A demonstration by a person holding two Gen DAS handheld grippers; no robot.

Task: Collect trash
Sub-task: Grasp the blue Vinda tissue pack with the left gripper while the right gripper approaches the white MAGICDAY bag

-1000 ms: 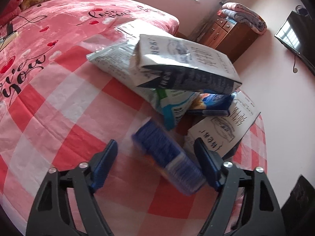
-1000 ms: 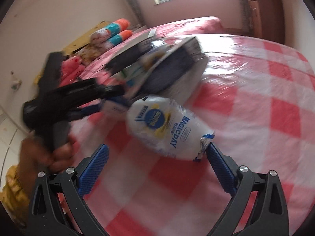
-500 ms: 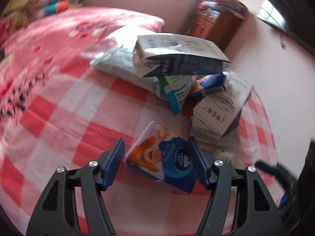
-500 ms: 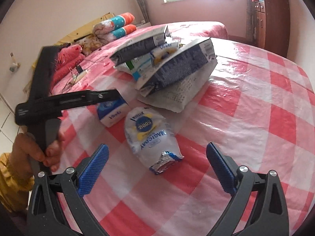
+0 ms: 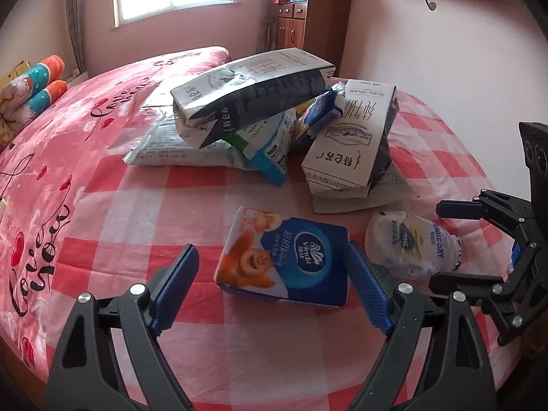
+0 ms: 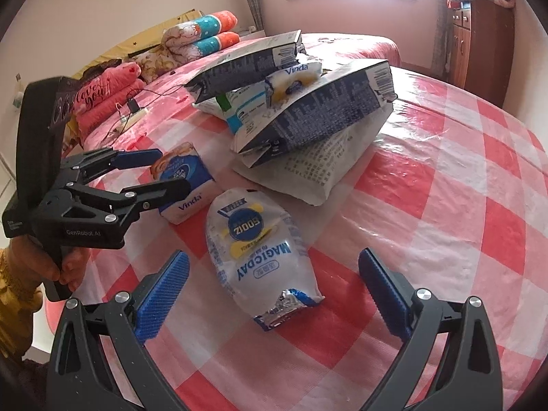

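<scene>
A blue and white Vinda tissue pack (image 5: 284,257) lies on the red-checked cloth, between the open fingers of my left gripper (image 5: 270,284); it also shows in the right wrist view (image 6: 185,181). A clear MAGICDAY snack wrapper (image 6: 260,253) lies flat between the open fingers of my right gripper (image 6: 274,287); it also shows in the left wrist view (image 5: 411,246). Neither gripper touches its item. Behind lies a heap of empty bags and cartons (image 5: 267,120), also in the right wrist view (image 6: 308,116).
The round table with the red-checked cloth (image 6: 462,205) stands against a pink bed (image 5: 68,130). A wooden cabinet (image 5: 308,24) with folded blankets stands at the back wall. A charger and cable (image 6: 132,109) lie on the bed.
Both grippers have drawn back and steadied. The tissue pack and the snack wrapper now lie still on the cloth between the open fingers.
</scene>
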